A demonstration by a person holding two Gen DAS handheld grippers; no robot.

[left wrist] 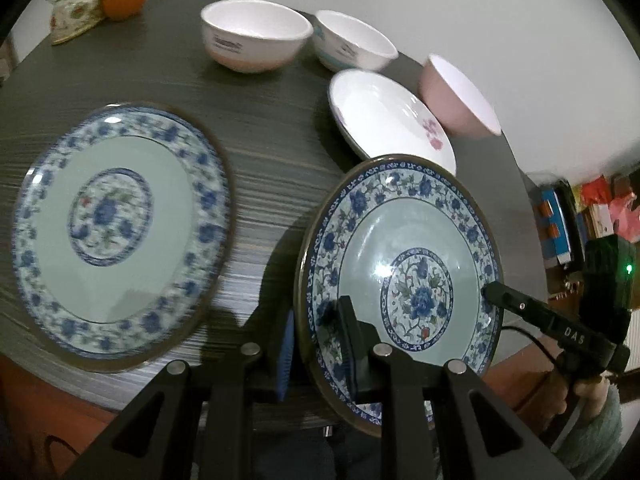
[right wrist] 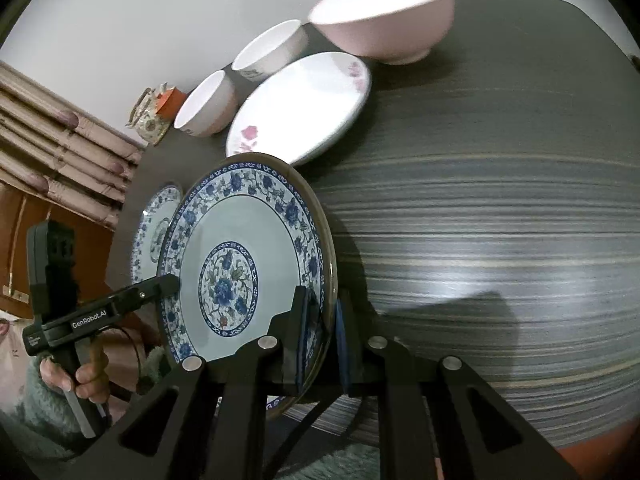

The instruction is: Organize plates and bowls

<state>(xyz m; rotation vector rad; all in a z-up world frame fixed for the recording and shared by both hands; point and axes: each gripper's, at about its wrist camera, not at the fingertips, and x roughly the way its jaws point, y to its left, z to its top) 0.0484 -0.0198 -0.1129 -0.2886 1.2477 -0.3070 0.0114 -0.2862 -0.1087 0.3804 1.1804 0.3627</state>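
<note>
Your held plate (left wrist: 400, 248) sits right of the second plate (left wrist: 120, 224) on the table (left wrist: 264, 120) — flowered plate (left wrist: 388, 116) behind it, three bowls (left wrist: 256, 34) beyond.

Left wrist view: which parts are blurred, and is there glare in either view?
Left wrist view: the blue-patterned plate on the table and the table's grain are motion-smeared; the held plate is sharp, with a small glare spot. Right wrist view: the tabletop is streaked with a broad sheen, and the pink bowl is soft.
</note>
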